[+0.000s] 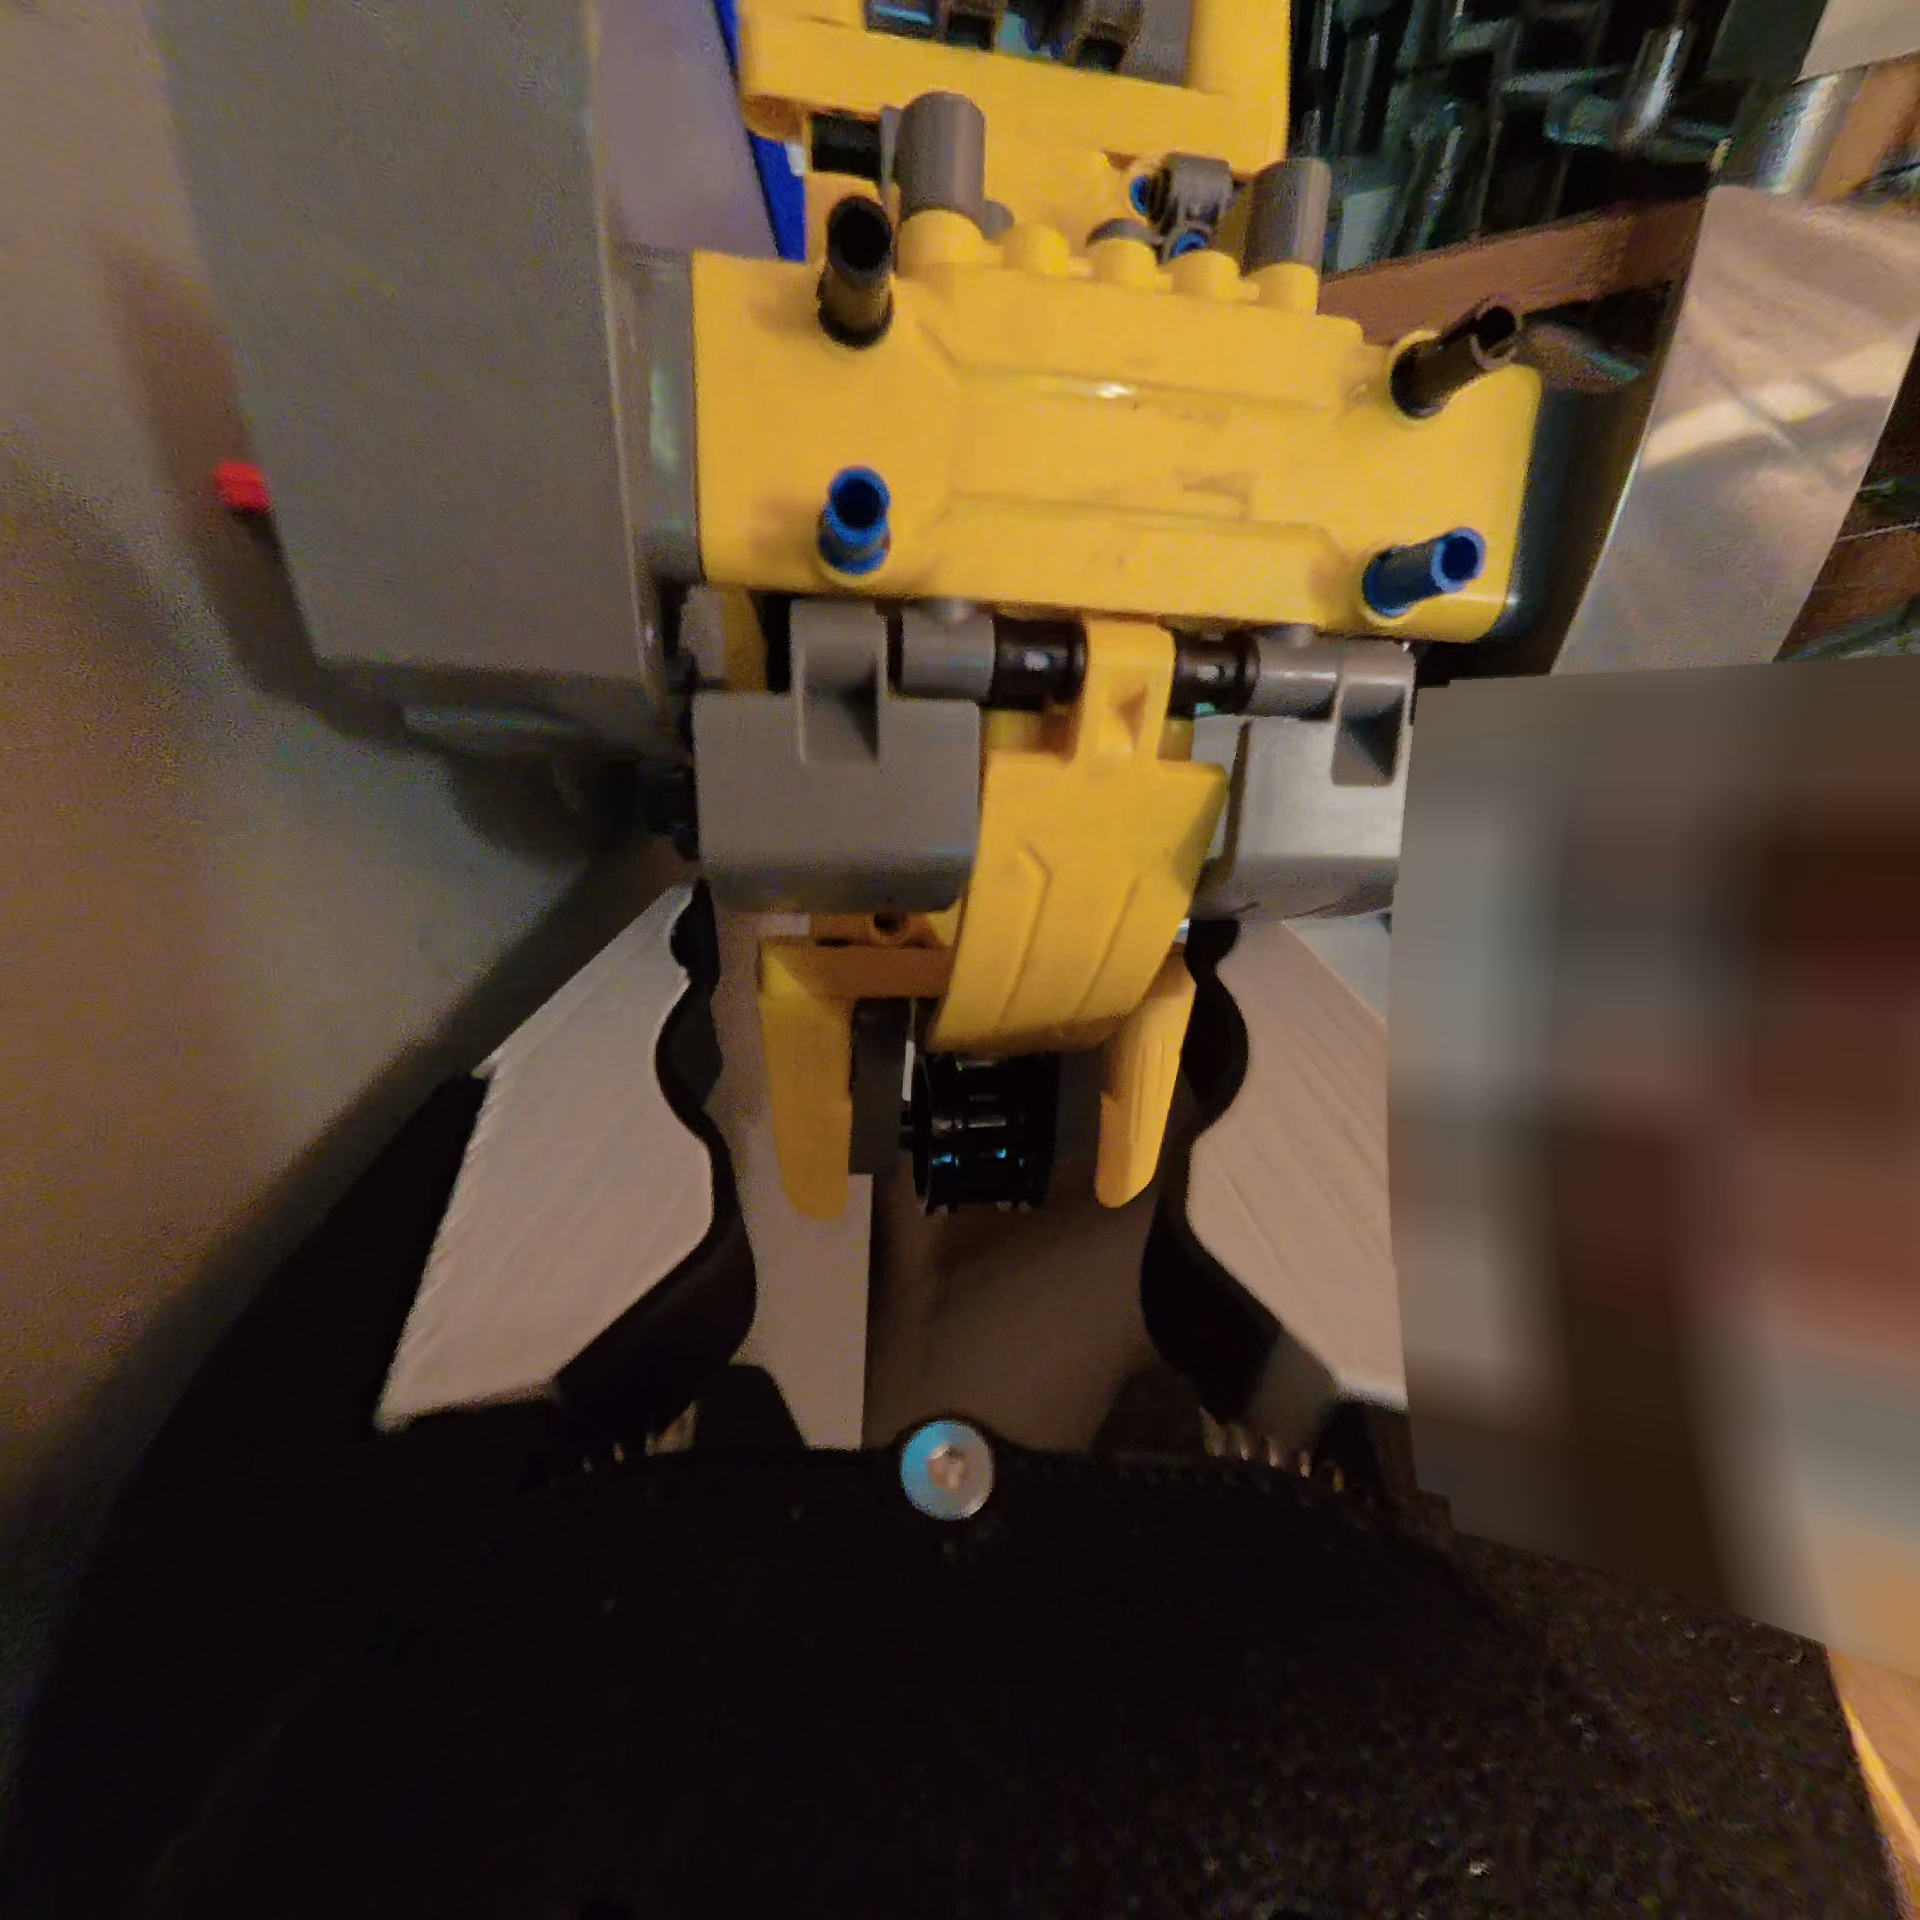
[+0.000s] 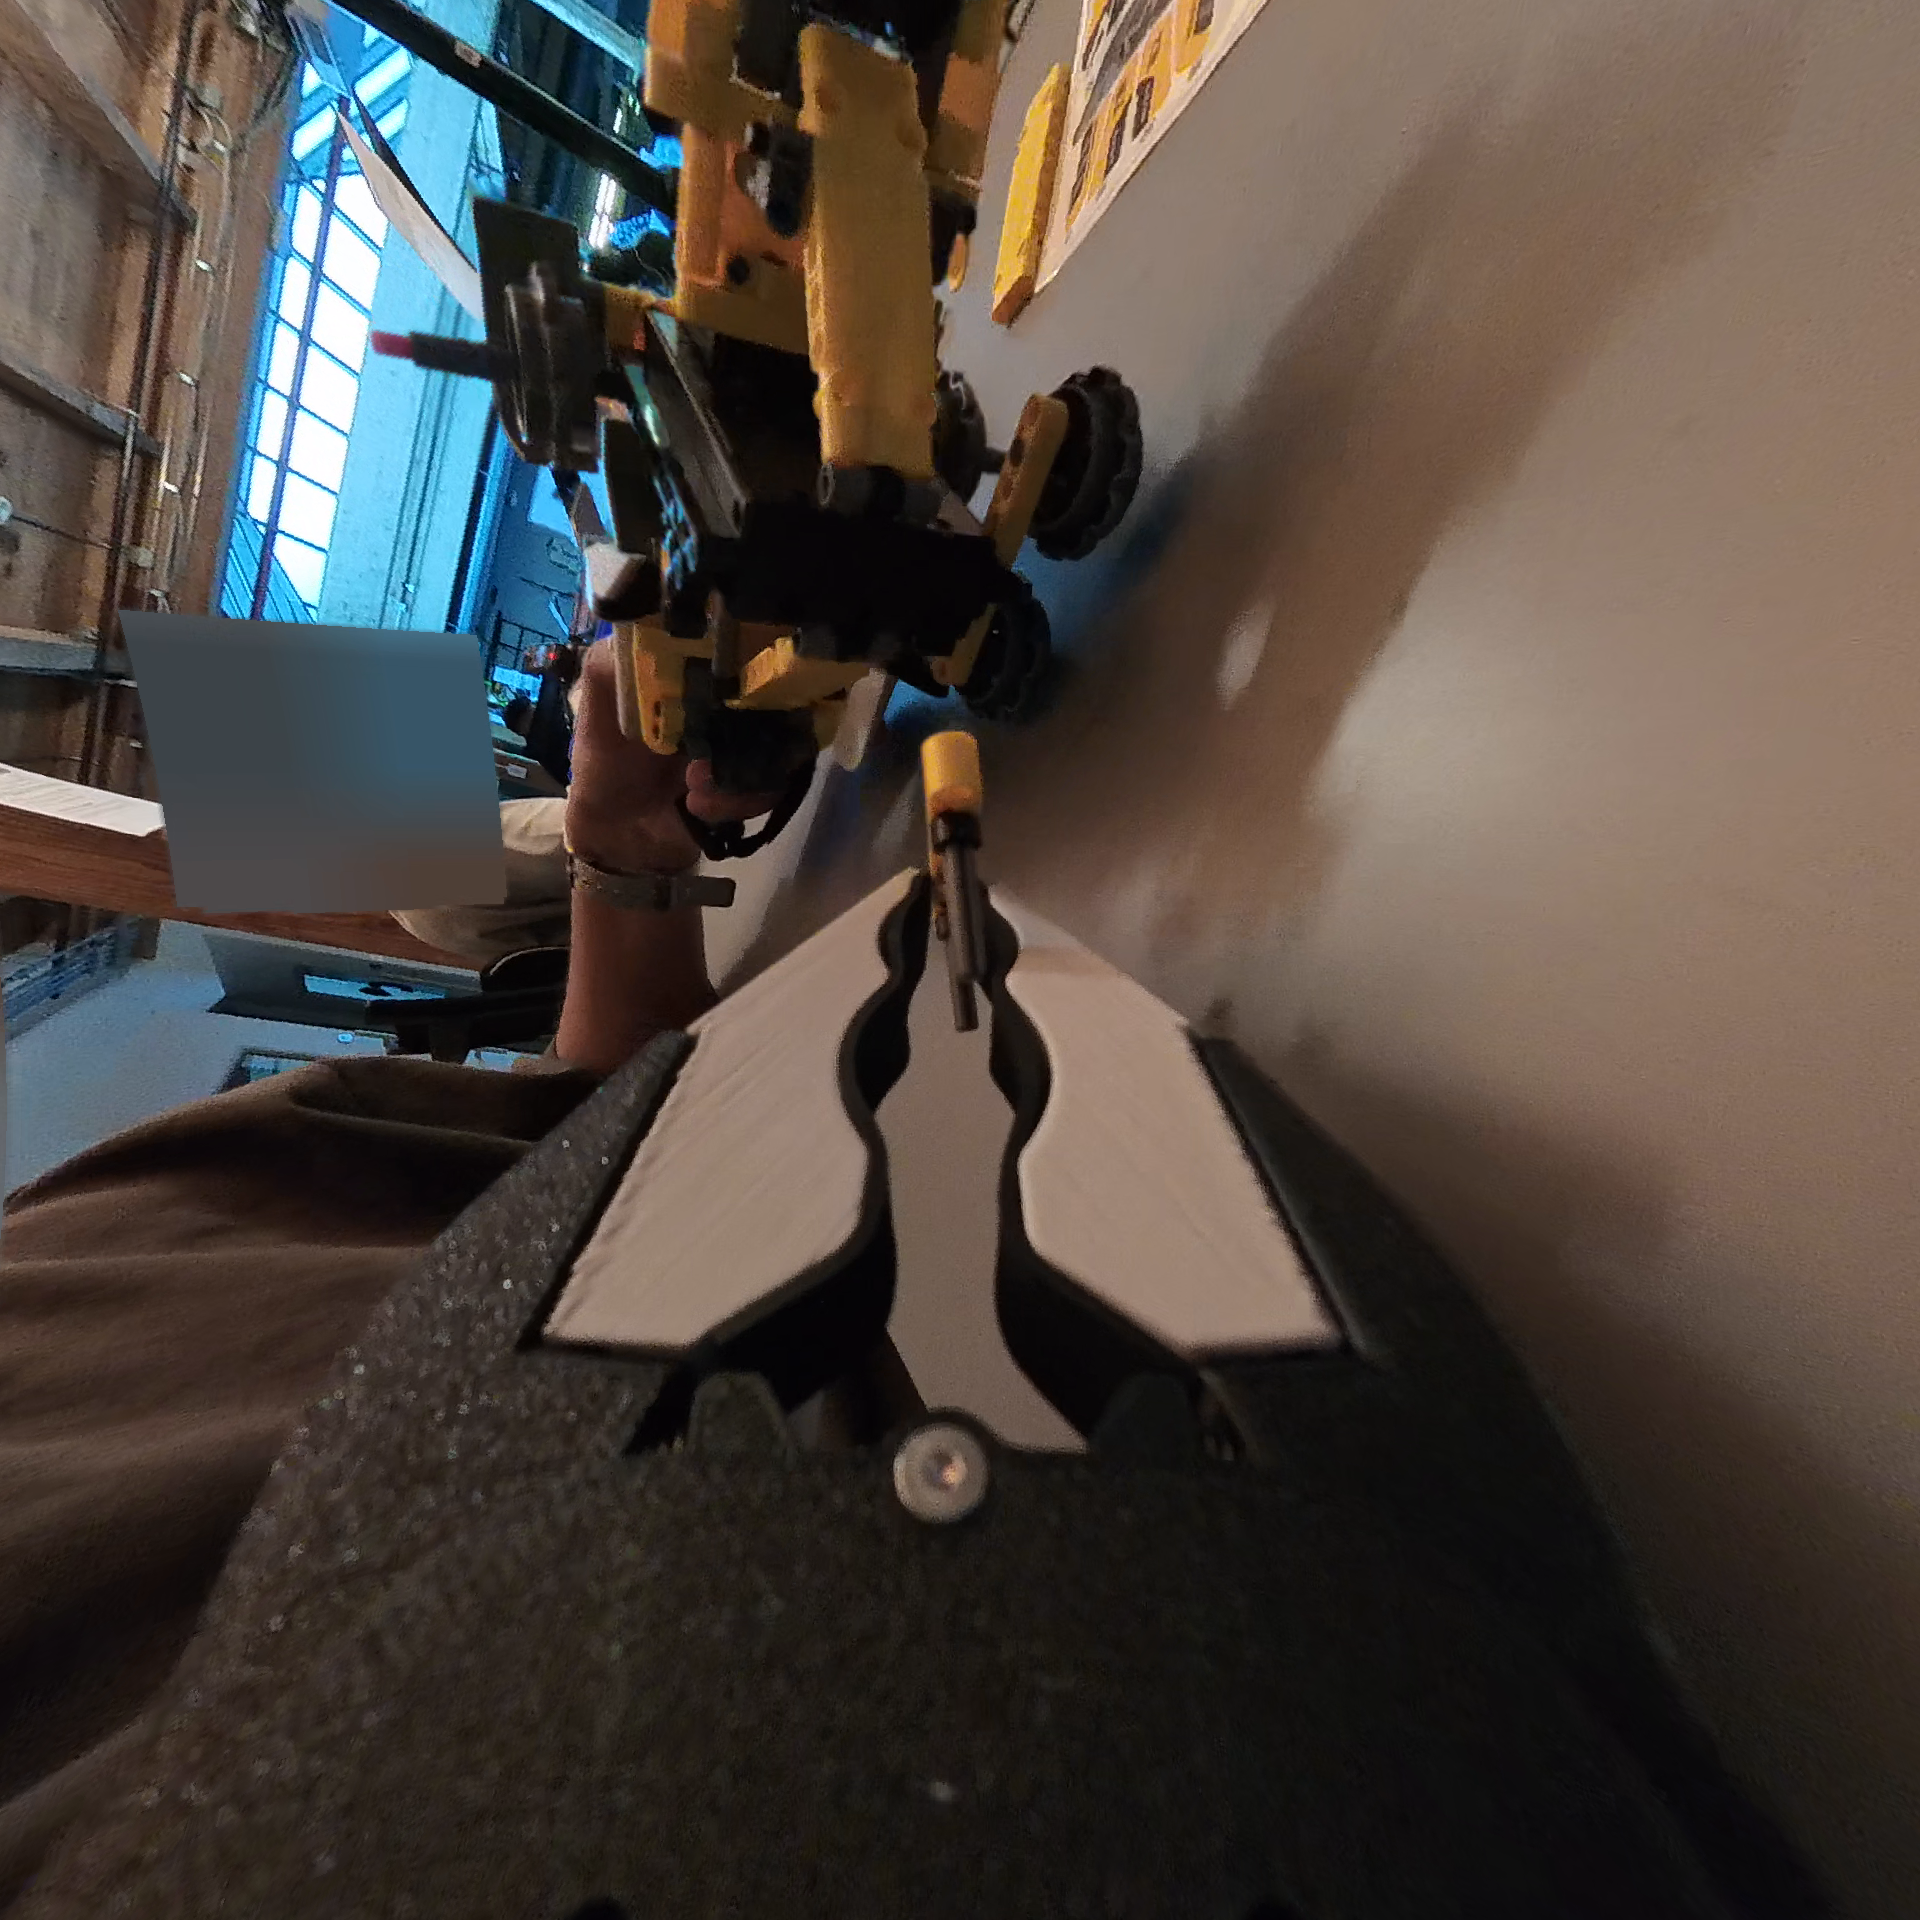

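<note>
A yellow and grey toy-brick vehicle model [image 1: 1101, 436] fills the left wrist view. My left gripper [image 1: 956, 987] is shut on its lower yellow part, one white finger [image 1: 582, 1143] on each side, above a black gear [image 1: 982, 1132]. Blue and black pins stick out of the yellow body. In the right wrist view my right gripper [image 2: 956, 904] is shut on a thin dark axle [image 2: 961, 945] with a yellow connector [image 2: 951, 774] on its far end. The connector points at the black-wheeled end of the model [image 2: 862, 312], a short gap away.
The grey table [image 2: 1507, 727] lies along the right of the tilted right wrist view. A yellow piece [image 2: 1029, 197] and a printed sheet [image 2: 1143, 94] lie on it beyond the model. A hand with a wristwatch [image 2: 634, 800] is beside the model. A grey box [image 1: 436, 364] and small red piece [image 1: 241, 486] stand left. Spacing between my two grippers at the tips: around 12 cm.
</note>
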Demonstrator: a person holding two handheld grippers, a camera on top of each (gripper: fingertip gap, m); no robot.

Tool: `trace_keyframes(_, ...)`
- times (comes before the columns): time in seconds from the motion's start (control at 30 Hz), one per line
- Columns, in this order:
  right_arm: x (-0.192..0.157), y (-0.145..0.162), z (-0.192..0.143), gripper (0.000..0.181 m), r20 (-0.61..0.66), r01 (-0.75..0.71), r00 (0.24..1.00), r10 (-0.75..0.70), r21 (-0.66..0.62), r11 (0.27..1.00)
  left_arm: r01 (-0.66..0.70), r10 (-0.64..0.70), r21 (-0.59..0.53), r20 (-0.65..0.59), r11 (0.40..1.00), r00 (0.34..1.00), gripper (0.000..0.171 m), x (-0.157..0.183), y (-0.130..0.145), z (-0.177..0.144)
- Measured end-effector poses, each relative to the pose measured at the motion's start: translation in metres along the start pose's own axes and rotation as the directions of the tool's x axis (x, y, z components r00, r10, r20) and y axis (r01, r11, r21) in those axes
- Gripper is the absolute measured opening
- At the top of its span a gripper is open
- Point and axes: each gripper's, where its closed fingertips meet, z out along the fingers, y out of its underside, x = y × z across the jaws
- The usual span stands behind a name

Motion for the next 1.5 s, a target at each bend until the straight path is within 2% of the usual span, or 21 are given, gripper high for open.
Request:
trace_keyframes(0.33,-0.005,-0.002,0.009,0.007,0.044,-0.015,0.999,0.015,0.005,1.000,-0.168,0.153,0.061,0.194,0.984,0.969,0.079,-0.004,-0.009,-0.015)
trace_keyframes(0.4,-0.006,-0.002,0.010,0.007,0.046,-0.013,0.999,0.013,0.005,1.000,-0.182,0.165,0.078,0.184,0.980,0.969,0.086,-0.001,-0.014,-0.014)
trace_keyframes(0.63,-0.002,-0.004,0.007,0.007,0.016,0.008,1.000,-0.008,0.012,1.000,-0.210,0.190,0.108,0.165,0.972,0.968,0.084,0.001,-0.024,-0.007)
trace_keyframes(0.77,0.004,-0.002,0.006,0.007,-0.014,0.015,1.000,-0.014,0.009,1.000,-0.256,0.226,0.132,0.207,0.958,0.952,0.087,0.003,-0.030,-0.009)
trace_keyframes(0.9,0.002,-0.002,0.006,0.007,0.007,0.003,1.000,-0.003,0.015,1.000,-0.323,0.284,0.145,0.238,0.935,0.929,0.093,0.011,-0.036,-0.011)
trace_keyframes(1.03,0.002,-0.003,0.008,0.007,0.006,0.009,1.000,-0.009,0.013,1.000,-0.321,0.281,0.134,0.253,0.937,0.926,0.090,0.008,-0.036,-0.009)
trace_keyframes(1.2,-0.004,-0.003,0.006,0.007,0.011,0.022,1.000,-0.023,0.018,1.000,-0.357,0.304,0.180,0.267,0.916,0.915,0.097,0.016,-0.042,-0.019)
trace_keyframes(1.3,-0.008,-0.004,0.002,0.007,0.014,0.029,0.999,-0.030,0.025,0.999,-0.420,0.340,0.240,0.312,0.875,0.887,0.100,0.028,-0.047,-0.036)
trace_keyframes(1.37,-0.012,-0.006,0.000,0.007,0.021,0.034,0.999,-0.035,0.035,0.999,-0.508,0.398,0.283,0.365,0.814,0.842,0.095,0.045,-0.049,-0.049)
trace_keyframes(1.43,-0.019,-0.007,-0.001,0.007,0.045,0.031,0.998,-0.033,0.041,0.999,-0.602,0.462,0.301,0.424,0.740,0.779,0.095,0.066,-0.046,-0.058)
trace_keyframes(1.5,-0.029,-0.007,-0.001,0.007,0.093,0.013,0.995,-0.017,0.044,0.999,-0.714,0.540,0.276,0.497,0.643,0.679,0.090,0.087,-0.038,-0.058)
